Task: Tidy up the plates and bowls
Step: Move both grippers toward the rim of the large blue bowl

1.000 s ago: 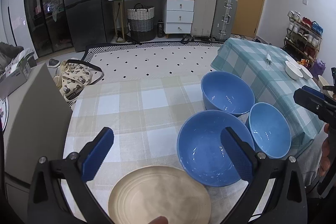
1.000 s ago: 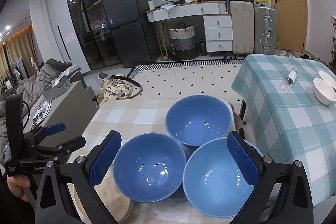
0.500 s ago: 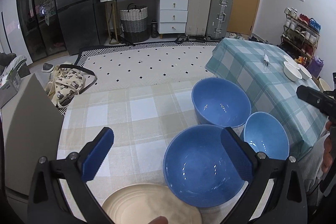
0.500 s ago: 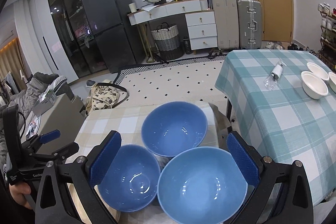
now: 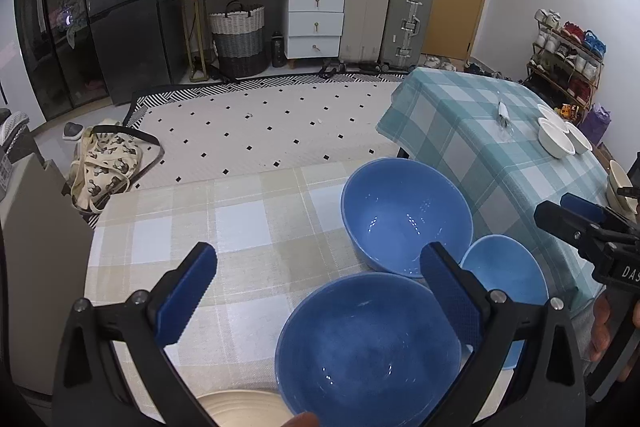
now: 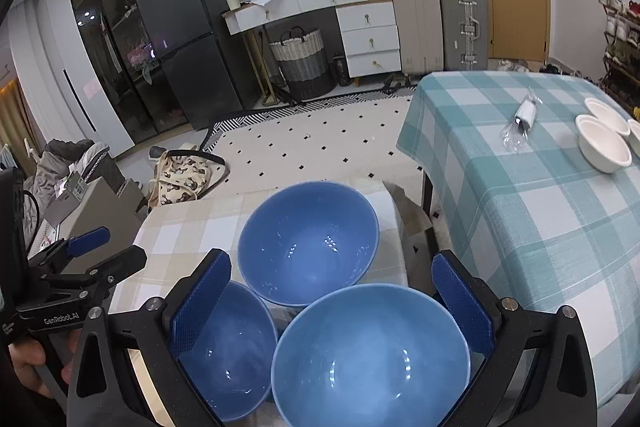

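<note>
Three blue bowls stand close together on the beige checked tablecloth (image 5: 240,227). In the left wrist view the darker near bowl (image 5: 368,347) lies under my open left gripper (image 5: 318,291), whose right finger overlaps its rim; the far bowl (image 5: 406,215) and the lighter bowl (image 5: 504,275) sit beyond and right. A beige plate (image 5: 240,407) peeks in at the bottom edge. In the right wrist view my open right gripper (image 6: 330,301) straddles the lighter bowl (image 6: 370,359), with the far bowl (image 6: 308,243) ahead and the darker bowl (image 6: 228,351) to the left. Neither gripper holds anything.
A teal checked table (image 6: 520,207) stands right, carrying white bowls (image 6: 604,147) and a plastic-wrapped item (image 6: 524,119). A grey box (image 5: 36,267) borders the left edge. A patterned bag (image 5: 104,167) lies on the rug beyond the table.
Both grippers have shifted over the bowls, which now sit lower and larger in each view. The beige plate has slid almost out of the left view. Both grippers remain open.
</note>
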### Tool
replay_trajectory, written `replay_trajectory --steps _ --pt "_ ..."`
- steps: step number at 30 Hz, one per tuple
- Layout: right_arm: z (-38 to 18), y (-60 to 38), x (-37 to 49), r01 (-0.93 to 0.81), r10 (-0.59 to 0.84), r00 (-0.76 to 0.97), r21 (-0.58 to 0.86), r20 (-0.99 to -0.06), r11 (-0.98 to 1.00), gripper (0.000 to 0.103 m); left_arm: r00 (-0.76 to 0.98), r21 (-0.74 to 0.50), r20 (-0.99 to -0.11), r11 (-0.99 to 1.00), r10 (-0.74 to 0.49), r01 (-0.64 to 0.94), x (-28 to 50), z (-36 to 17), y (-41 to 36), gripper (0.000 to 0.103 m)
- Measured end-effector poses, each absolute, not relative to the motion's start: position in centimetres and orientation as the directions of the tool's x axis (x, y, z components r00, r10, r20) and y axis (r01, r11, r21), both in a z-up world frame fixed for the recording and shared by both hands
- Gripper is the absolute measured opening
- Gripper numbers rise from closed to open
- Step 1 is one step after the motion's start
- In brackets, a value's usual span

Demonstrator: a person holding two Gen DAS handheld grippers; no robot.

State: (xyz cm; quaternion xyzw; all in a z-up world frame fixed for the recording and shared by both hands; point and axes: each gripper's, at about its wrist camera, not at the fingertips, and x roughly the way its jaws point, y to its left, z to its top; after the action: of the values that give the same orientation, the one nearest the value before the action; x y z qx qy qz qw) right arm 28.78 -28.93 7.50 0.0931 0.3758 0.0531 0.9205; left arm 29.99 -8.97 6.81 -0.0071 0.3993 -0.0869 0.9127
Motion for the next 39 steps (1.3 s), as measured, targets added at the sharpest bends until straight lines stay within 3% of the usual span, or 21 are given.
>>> replay_trajectory --steps 29,39 --pt "1.1 -31.2 33.7 0.043 0.103 0.688 0.182 -0.718 0.982 0.102 0.614 -0.081 -0.775 0.988 -0.146 0.132 34.8 1.9 -10.5 0.103" --pt "-0.6 -31.3 35.3 0.054 0.094 0.666 0.173 -0.74 0.983 0.1 0.573 -0.131 -0.795 0.979 -0.198 0.156 35.6 0.0 -10.5 0.099"
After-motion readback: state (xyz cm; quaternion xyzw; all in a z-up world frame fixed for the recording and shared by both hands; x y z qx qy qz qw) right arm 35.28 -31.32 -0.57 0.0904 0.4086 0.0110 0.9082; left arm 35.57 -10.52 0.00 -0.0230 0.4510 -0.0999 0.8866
